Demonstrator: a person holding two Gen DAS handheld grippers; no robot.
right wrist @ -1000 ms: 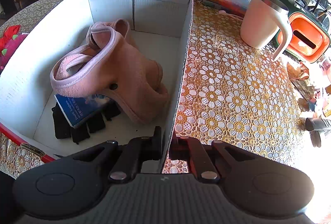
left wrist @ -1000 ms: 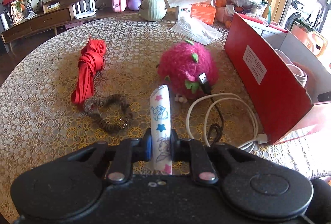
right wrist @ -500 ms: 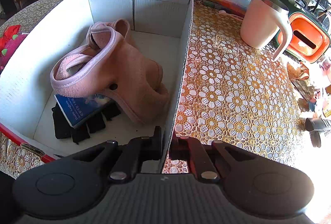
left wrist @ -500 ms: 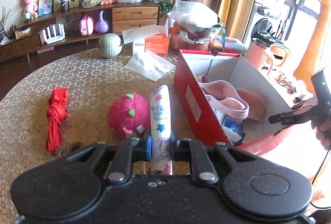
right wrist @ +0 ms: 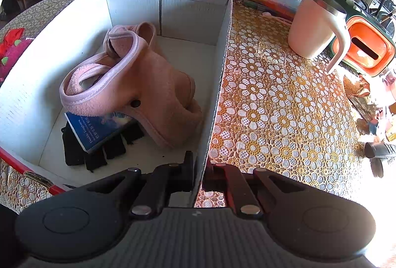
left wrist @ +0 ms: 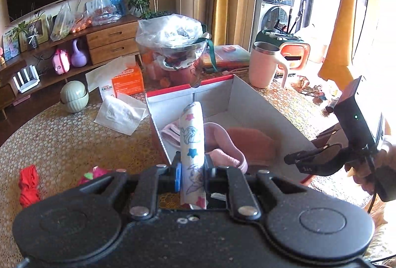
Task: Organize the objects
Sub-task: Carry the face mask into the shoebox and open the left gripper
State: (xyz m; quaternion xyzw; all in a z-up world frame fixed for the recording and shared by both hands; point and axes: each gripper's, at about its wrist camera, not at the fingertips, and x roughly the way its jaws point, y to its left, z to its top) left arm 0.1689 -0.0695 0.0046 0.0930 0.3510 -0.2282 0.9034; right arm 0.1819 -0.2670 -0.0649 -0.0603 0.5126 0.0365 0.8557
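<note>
My left gripper (left wrist: pixel 192 172) is shut on a white cartoon-printed roll (left wrist: pixel 192 144) with stars, held upright above the near left edge of the red-and-white cardboard box (left wrist: pixel 247 97). My right gripper (right wrist: pixel 200 169) is shut on the box's right wall (right wrist: pixel 220 75); it also shows in the left wrist view (left wrist: pixel 319 160). Inside the box lie a pink fleece garment (right wrist: pixel 148 85), a blue booklet (right wrist: pixel 96 129) and a black item (right wrist: pixel 81 154).
On the lace-covered table: a pink fuzzy strawberry toy (left wrist: pixel 95 172), a red cloth (left wrist: pixel 28 185), tissues (left wrist: pixel 118 113), an orange tissue box (left wrist: pixel 127 82), a bagged bowl (left wrist: pixel 173 45), a pink mug (right wrist: pixel 314 28), an orange-green appliance (right wrist: pixel 366 45).
My left gripper rose and swung right with the roll, from over the table to the box's edge. My right gripper and the box have not moved.
</note>
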